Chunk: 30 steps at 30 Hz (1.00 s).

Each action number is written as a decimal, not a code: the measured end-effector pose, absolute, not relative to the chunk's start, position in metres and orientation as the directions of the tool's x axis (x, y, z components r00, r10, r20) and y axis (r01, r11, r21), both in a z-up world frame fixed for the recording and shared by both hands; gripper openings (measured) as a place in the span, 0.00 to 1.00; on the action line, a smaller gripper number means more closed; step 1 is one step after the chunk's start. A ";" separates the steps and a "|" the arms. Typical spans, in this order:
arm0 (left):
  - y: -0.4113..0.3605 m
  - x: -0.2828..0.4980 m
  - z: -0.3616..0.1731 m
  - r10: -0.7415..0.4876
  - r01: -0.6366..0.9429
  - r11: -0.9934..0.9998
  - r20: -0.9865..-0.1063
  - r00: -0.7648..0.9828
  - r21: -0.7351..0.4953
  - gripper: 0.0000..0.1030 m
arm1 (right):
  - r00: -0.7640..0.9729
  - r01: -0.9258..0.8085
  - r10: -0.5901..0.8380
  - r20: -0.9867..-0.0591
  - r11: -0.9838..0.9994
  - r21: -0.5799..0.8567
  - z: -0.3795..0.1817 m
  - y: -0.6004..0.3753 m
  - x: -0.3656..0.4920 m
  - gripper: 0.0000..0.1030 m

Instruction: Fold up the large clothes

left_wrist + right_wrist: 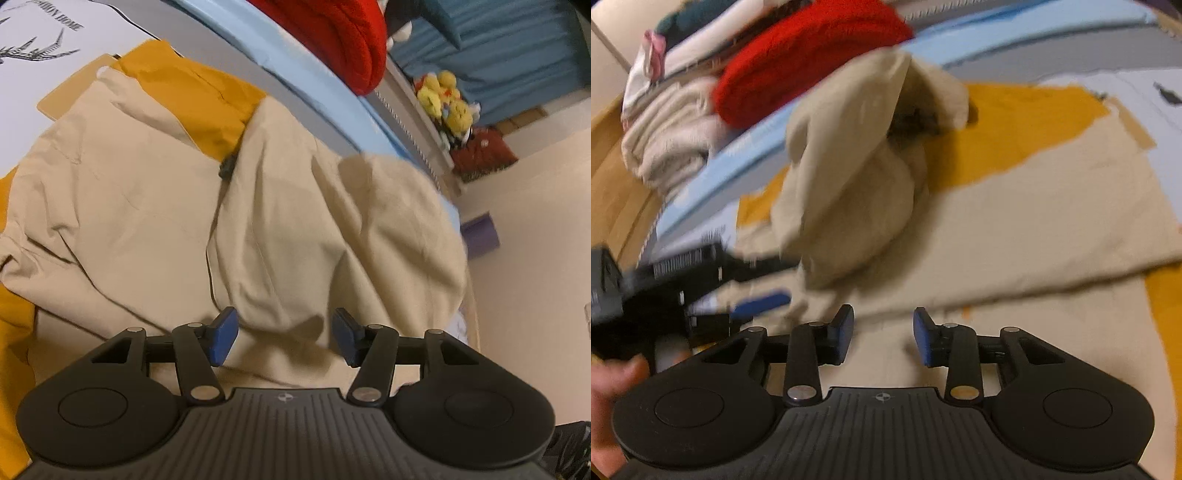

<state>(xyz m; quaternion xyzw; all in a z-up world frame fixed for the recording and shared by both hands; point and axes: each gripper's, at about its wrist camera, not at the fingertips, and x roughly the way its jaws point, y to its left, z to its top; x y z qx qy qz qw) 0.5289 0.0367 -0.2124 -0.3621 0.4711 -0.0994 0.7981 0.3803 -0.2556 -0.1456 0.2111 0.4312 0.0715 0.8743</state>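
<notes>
Left wrist view: the left gripper [284, 338], fingers apart and holding nothing, hangs over a beige garment [177, 221] spread across a mustard-yellow cloth [207, 96] on a bed, with a red knit [332, 33] and yellow plush toys [447, 99] beyond. Right wrist view, blurred: the right gripper [882, 336], fingers apart and empty, hovers above the beige garment, part of it bunched up, beside stacked folded clothes [672, 122].

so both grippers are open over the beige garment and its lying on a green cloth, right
Not quite: the cloth under the beige garment is mustard yellow, not green. The left wrist view shows it plainly, and the right wrist view shows the same yellow. The rest holds: the left gripper and the right gripper are both open above the garment.
</notes>
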 end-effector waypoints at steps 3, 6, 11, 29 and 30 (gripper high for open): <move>0.045 0.532 -0.208 -0.503 -0.190 0.683 -0.643 0.577 -0.705 0.59 | 0.689 0.084 0.329 -0.645 0.848 0.523 -0.138 -0.271 0.388 0.40; 0.048 0.534 -0.206 -0.525 -0.183 0.642 -0.601 0.603 -0.745 0.59 | 0.763 0.083 0.357 -0.539 0.773 0.630 -0.126 -0.279 0.402 0.47; 0.044 0.540 -0.207 -0.544 -0.174 0.636 -0.597 0.590 -0.752 0.59 | 0.801 0.107 0.342 -0.491 0.725 0.680 -0.125 -0.274 0.429 0.49; 0.038 0.546 -0.224 -0.641 -0.173 0.527 -0.523 0.562 -0.832 0.28 | 0.892 0.028 0.410 -0.188 0.366 0.930 -0.149 -0.289 0.401 0.00; 0.035 0.549 -0.226 -0.646 -0.172 0.533 -0.530 0.549 -0.828 0.10 | 0.887 0.057 0.400 -0.230 0.399 0.915 -0.149 -0.290 0.402 0.00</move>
